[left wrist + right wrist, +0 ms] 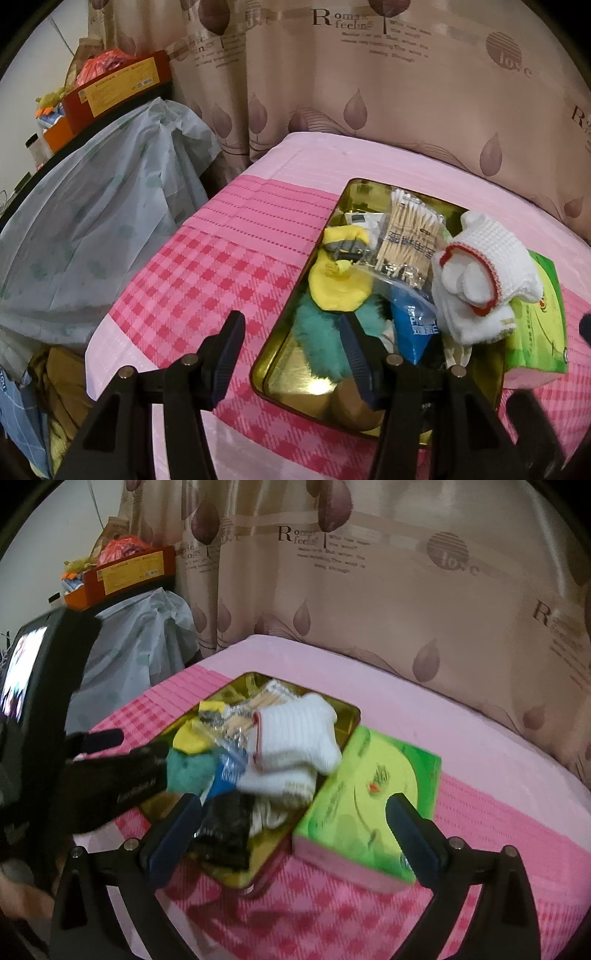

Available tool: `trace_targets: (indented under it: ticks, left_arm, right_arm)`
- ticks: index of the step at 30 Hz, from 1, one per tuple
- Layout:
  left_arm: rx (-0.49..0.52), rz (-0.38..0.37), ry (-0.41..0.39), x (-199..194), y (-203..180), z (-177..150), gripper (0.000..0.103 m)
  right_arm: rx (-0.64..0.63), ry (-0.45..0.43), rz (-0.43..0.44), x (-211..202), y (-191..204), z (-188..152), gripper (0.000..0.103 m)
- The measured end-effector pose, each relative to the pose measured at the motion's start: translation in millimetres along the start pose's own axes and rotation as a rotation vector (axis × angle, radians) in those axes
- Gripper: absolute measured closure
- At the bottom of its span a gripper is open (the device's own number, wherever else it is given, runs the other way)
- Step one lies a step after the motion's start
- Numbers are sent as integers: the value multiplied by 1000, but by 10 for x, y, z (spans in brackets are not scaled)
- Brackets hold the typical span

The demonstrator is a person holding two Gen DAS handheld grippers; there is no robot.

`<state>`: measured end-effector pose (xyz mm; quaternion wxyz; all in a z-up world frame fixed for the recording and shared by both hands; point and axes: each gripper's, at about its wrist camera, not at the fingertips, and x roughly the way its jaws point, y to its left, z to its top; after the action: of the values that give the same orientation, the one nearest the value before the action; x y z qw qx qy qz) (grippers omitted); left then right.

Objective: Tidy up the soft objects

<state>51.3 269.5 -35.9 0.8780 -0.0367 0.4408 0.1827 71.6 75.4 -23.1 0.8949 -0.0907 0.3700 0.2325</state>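
A gold metal tin (295,380) lies on the pink checked bed. It holds white socks with red trim (480,280), a yellow sock (338,284), a teal fluffy piece (314,332), a pack of cotton swabs (410,236) and a blue packet (412,325). My left gripper (291,347) is open, empty, over the tin's near left rim. In the right wrist view the tin (347,731) sits left of a green tissue pack (373,794). The white socks (299,734) lie on top. My right gripper (295,819) is open, empty, above the tissue pack's near left edge.
A beige printed curtain (369,92) hangs behind the bed. At the left a pale plastic sheet (99,206) covers furniture with orange boxes (110,88) on top. The left gripper's body (55,738) fills the left of the right wrist view. Pink bedding (480,738) extends right.
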Motion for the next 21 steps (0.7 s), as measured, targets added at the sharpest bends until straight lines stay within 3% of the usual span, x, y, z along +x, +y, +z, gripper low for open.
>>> trace_targets:
  ticks: [21]
  left_arm:
    - [29,-10,-1,-54,-94,-24,48]
  right_arm:
    - [29,37,5,-26,15,-151,3]
